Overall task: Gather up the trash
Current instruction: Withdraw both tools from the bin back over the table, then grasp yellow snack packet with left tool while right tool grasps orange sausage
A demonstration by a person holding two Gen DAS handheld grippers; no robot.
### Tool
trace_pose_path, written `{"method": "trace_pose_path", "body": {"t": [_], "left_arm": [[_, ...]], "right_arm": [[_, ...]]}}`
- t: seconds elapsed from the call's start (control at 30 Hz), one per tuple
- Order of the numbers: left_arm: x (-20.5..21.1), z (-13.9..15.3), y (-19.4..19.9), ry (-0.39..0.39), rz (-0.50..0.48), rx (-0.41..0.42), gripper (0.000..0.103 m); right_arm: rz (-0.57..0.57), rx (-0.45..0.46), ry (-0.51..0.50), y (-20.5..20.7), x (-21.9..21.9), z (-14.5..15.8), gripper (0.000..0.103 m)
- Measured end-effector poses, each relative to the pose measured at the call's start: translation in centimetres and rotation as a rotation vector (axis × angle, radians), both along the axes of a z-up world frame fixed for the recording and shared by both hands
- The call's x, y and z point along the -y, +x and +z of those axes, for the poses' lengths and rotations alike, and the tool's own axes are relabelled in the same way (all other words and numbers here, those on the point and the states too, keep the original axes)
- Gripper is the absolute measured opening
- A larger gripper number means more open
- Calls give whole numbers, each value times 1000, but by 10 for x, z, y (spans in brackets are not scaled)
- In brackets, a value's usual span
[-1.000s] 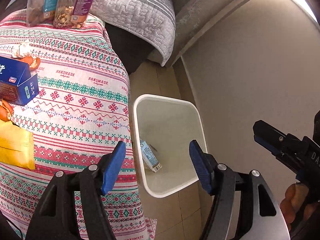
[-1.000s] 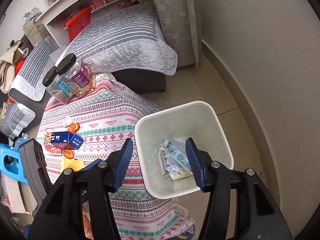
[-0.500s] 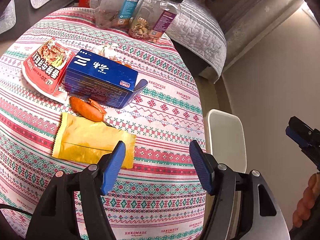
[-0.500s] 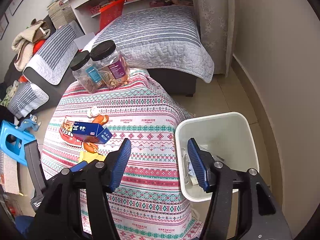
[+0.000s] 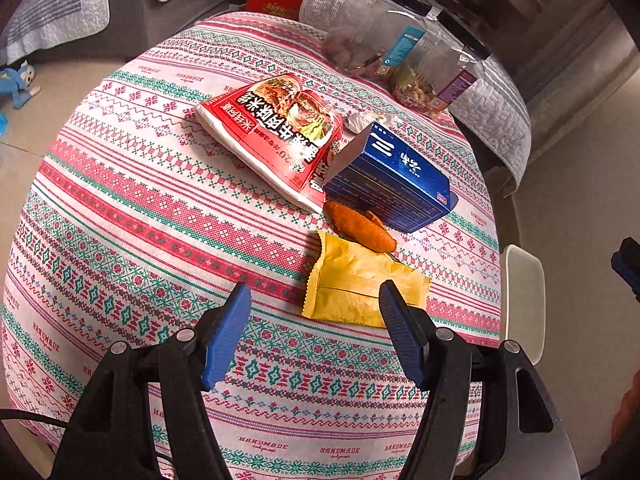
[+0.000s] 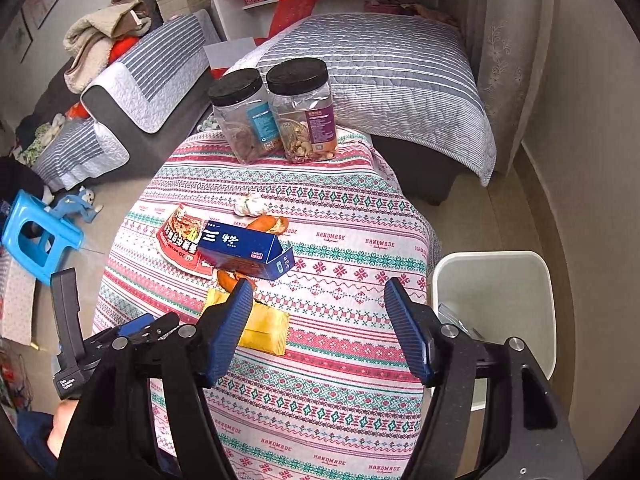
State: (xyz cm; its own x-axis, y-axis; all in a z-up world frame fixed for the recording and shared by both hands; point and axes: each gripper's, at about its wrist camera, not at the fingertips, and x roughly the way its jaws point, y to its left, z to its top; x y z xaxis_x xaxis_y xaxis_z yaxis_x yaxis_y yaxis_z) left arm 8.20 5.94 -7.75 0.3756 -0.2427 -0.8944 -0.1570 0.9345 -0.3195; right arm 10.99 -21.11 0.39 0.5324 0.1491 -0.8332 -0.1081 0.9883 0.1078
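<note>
Both sets of tongs, left tongs (image 5: 314,334) and right tongs (image 6: 318,330), gape wide and hold nothing. Just ahead of the left tongs on the patterned-cloth surface (image 5: 160,208) lies a flat yellow foil wrapper (image 5: 352,284); beyond it an orange peel (image 5: 358,226), a blue cardboard box (image 5: 394,178), then a red noodle packet (image 5: 276,128). The white plastic bin (image 6: 500,292) stands right of the right tongs.

Bare patterned worktop (image 5: 140,208) is seen at left and near. The middle-right is occupied by yellow wrapper (image 5: 360,288), orange peel (image 5: 360,226), blue box (image 5: 392,176) and red packet (image 5: 276,132). The far edge is blocked by two jars (image 6: 276,112).
</note>
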Motion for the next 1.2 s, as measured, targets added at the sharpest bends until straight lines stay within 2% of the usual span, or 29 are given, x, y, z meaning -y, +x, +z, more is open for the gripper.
{"method": "trace_pose_path", "body": {"t": [0.27, 0.47, 0.57, 0.77, 0.93, 1.03, 1.1, 1.13, 1.2], "left_arm": [[-43, -10, -1, 81, 66, -30, 74], [-41, -22, 4, 26, 33, -44, 75], [-29, -30, 9, -9, 0, -52, 75], [-1, -44, 20, -86, -58, -38, 75], [25, -63, 27, -105, -108, -71, 74], [36, -70, 28, -65, -113, -63, 59], [42, -73, 31, -79, -139, -76, 3], [41, -75, 31, -100, -134, -95, 1], [40, -73, 30, -97, -127, -82, 1]], "right_arm": [[58, -5, -32, 5, -31, -5, 73], [78, -33, -18, 9, -44, -12, 77], [93, -36, -33, 9, -50, -16, 80], [82, -56, -39, 14, -49, -24, 81], [81, -70, -49, 15, -47, -31, 81], [83, -80, -61, 15, -47, -36, 81], [83, -87, -62, 16, -46, -38, 81], [83, -90, -63, 17, -46, -40, 81], [78, -100, -62, 20, -45, -43, 81]]}}
